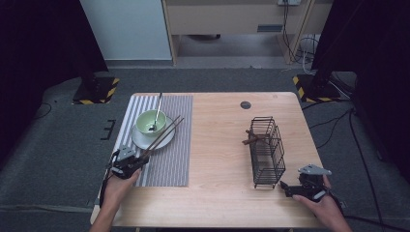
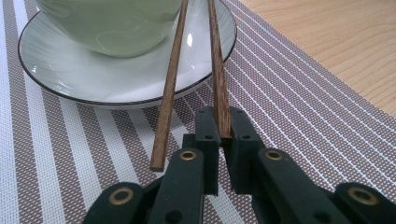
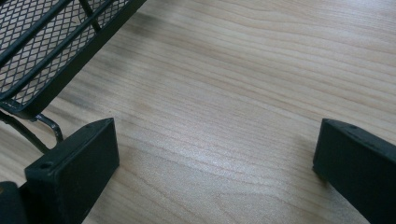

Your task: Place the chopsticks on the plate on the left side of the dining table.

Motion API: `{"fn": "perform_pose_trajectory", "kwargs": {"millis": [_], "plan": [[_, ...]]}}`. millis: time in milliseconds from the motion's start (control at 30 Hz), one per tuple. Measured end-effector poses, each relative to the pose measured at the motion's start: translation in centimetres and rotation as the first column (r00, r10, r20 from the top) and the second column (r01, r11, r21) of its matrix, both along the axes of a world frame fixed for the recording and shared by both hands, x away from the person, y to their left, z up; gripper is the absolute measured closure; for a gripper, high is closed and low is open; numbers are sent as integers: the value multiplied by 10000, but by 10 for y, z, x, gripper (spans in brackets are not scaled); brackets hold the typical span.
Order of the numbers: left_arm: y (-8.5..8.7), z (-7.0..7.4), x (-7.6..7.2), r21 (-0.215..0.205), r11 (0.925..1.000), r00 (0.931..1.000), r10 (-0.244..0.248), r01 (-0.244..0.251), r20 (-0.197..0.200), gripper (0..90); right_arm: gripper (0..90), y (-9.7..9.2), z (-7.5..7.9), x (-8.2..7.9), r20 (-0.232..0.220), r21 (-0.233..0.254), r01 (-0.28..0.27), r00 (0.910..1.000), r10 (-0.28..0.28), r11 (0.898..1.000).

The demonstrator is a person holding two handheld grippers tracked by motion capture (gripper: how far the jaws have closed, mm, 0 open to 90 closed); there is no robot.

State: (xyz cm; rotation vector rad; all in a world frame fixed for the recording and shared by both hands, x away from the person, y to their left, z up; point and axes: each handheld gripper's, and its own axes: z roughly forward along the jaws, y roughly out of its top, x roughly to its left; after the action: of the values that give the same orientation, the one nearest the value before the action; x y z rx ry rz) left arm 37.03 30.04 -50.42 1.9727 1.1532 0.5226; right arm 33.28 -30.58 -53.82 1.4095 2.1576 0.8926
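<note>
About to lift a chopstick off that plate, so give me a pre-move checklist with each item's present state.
1. Left tongs shut on one chopstick: ok, the pads pinch its near end.
2. Second chopstick free of the tongs: ok, it lies beside them, its end on the striped placemat.
3. Held chopstick clear of the green bowl: cannot tell, both sticks lean over the plate close beside it.
4. Spoon out of the way: ok, it stands in the bowl's far side.
5. Right tongs open and free: ok, bare table between them.
6. Wire basket ready: ok, near the right tongs, a piece of wood showing at its far end.
</note>
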Motion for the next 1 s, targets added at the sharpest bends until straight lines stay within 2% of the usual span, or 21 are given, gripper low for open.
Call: {"fn": "perform_pose_trajectory", "kwargs": {"millis": [533, 1000], "plan": [[-3, -2, 0, 4, 10000, 9999, -83, 83, -130, 840, 4, 0, 0, 0, 2, 3, -4, 10000, 4, 10000], [-2, -8, 3, 263, 9995, 9984, 174, -160, -536, 840, 4, 0, 0, 0, 2, 1, -5, 10000, 5, 10000]]}}
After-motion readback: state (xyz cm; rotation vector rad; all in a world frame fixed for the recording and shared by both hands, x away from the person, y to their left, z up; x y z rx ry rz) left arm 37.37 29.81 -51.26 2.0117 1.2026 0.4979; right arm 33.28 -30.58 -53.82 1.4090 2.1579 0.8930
